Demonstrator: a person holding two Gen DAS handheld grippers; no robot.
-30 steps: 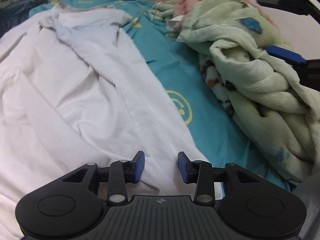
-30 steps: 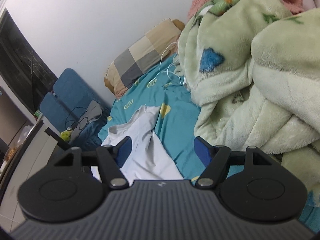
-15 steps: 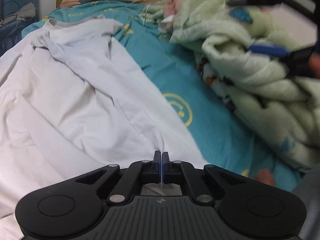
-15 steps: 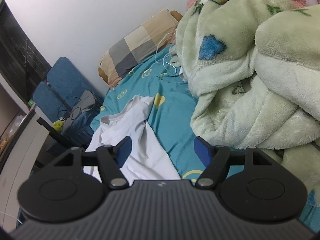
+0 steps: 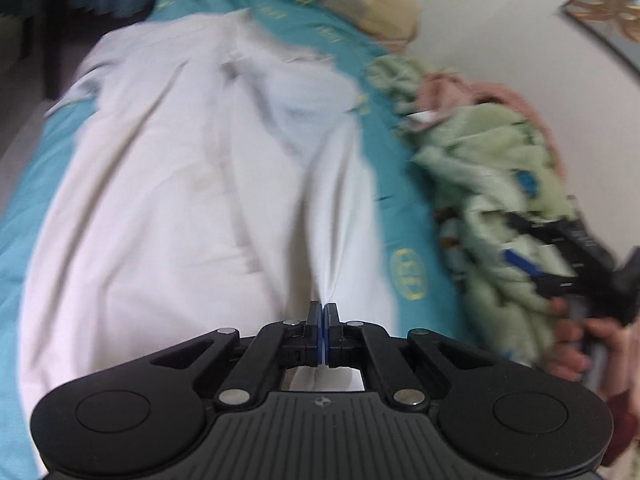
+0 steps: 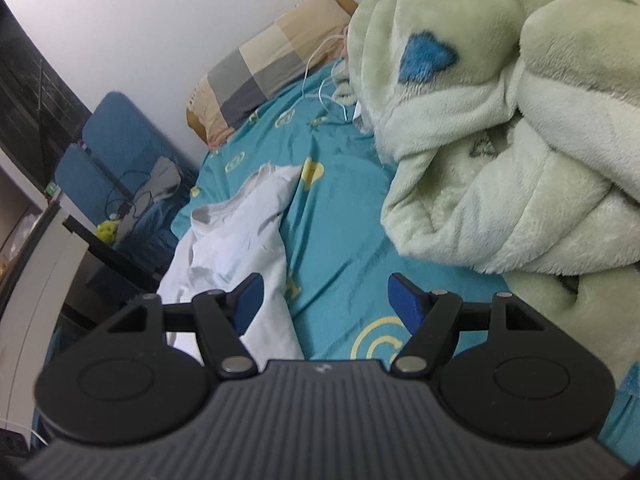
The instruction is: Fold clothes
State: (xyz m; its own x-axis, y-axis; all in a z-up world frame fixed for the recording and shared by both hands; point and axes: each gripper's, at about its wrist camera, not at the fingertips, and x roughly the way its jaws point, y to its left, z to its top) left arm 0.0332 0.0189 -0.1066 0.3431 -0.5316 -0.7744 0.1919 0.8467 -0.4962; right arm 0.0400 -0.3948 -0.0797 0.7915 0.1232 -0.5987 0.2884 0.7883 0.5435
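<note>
A white shirt (image 5: 168,208) lies spread over the teal bed sheet (image 5: 384,184). My left gripper (image 5: 321,312) is shut on the shirt's near edge, and the cloth runs taut up from the pinch in a raised ridge. The picture is blurred by motion. In the right wrist view the same white shirt (image 6: 240,232) lies crumpled at the left. My right gripper (image 6: 326,300) hovers open above the teal sheet (image 6: 340,216) with nothing between its fingers. It also shows in the left wrist view as a dark shape (image 5: 532,268) held by a hand (image 5: 576,340).
A heaped pale green fleece blanket (image 6: 500,140) fills the right side of the bed. A checked pillow (image 6: 272,64) and white cables (image 6: 324,92) lie at the head. Blue chairs (image 6: 116,148) and dark furniture stand past the bed's left edge.
My left gripper closed on the shirt's edge, then swung sideways and up, drawing the cloth taut. The right gripper dipped slightly and stayed open.
</note>
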